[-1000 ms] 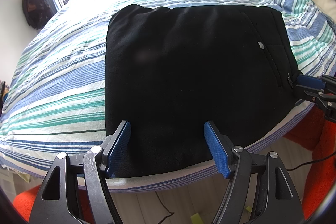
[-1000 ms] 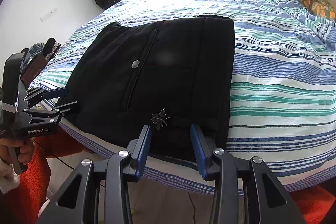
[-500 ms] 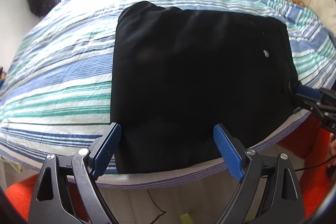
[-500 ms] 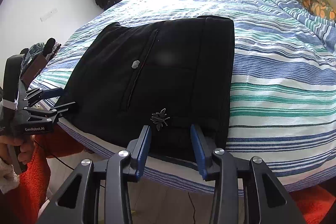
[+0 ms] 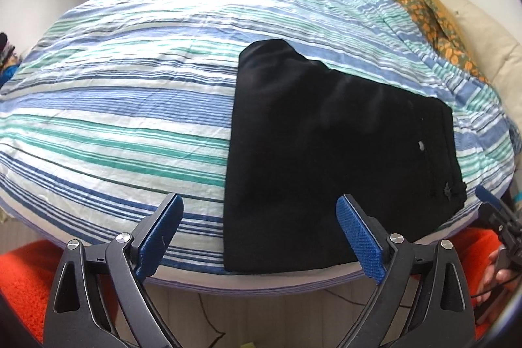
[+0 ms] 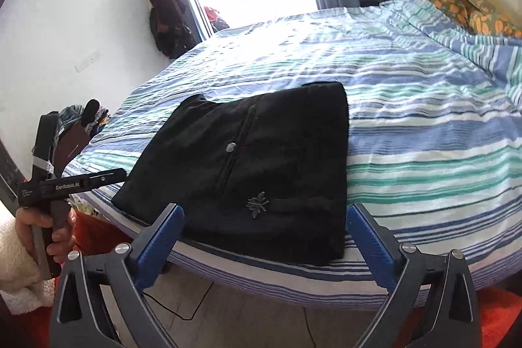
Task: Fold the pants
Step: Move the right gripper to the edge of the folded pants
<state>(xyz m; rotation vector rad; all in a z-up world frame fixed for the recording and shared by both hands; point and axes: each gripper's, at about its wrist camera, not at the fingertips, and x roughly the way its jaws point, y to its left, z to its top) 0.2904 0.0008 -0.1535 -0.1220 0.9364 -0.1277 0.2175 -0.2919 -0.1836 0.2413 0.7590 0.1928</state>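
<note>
The black pants (image 5: 326, 152) lie folded into a flat rectangle near the front edge of the striped bed (image 5: 130, 119). They also show in the right wrist view (image 6: 254, 172), with a small metal button and a star-shaped emblem on top. My left gripper (image 5: 261, 234) is open and empty, held back off the bed edge, at the pants' left corner. My right gripper (image 6: 266, 237) is open and empty, just in front of the pants' near edge. Each gripper also shows in the other's view, the right one (image 5: 496, 214) and the left one (image 6: 71, 185).
The striped duvet (image 6: 407, 119) covers the bed. An orange-patterned blanket (image 5: 434, 18) and a cream pillow (image 5: 473, 31) lie at the far right. Dark clothes (image 6: 163, 22) hang by the window. An orange rug (image 5: 19, 282) and a cable lie on the floor below.
Both grippers have pulled back from the pants and risen. The right jaws, narrow around the pants' edge before, now stand wide open. The left gripper has shifted left.
</note>
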